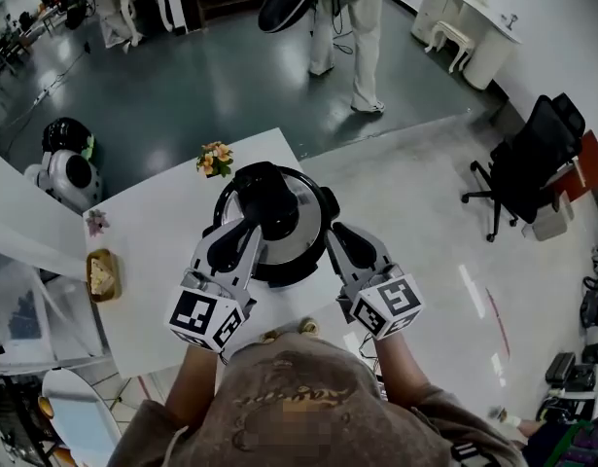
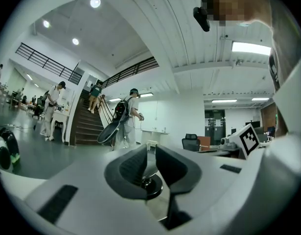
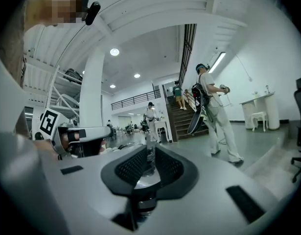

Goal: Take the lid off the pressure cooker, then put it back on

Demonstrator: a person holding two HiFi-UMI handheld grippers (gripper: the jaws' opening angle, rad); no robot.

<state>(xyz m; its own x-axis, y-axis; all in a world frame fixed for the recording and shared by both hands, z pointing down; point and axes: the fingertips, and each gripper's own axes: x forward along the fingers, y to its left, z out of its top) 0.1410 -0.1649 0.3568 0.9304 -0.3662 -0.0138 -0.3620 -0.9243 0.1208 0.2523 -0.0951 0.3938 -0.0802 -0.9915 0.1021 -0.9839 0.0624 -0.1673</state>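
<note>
Big open hall with a dark glossy floor, a staircase at the back and a few people standing around. One of them is just past the far end of the white table. A black office chair is parked off to the right, well away from everything.

The pressure cooker sits on the table near its far right corner. Its lid is on top, with the chunky black handle running across the middle.

The left gripper is right up against the cooker's left side and the right gripper against its right side, both pointing roughly level. In each gripper view the jaws are only a crack apart, so slightly parted rather than clamped. Shiny metal from the cooker shows through both gaps. The pads don't look pressed onto anything.

Smaller stuff: a little bunch of orange flowers just beyond the cooker at the table's far edge, and a small basket at the left edge.
</note>
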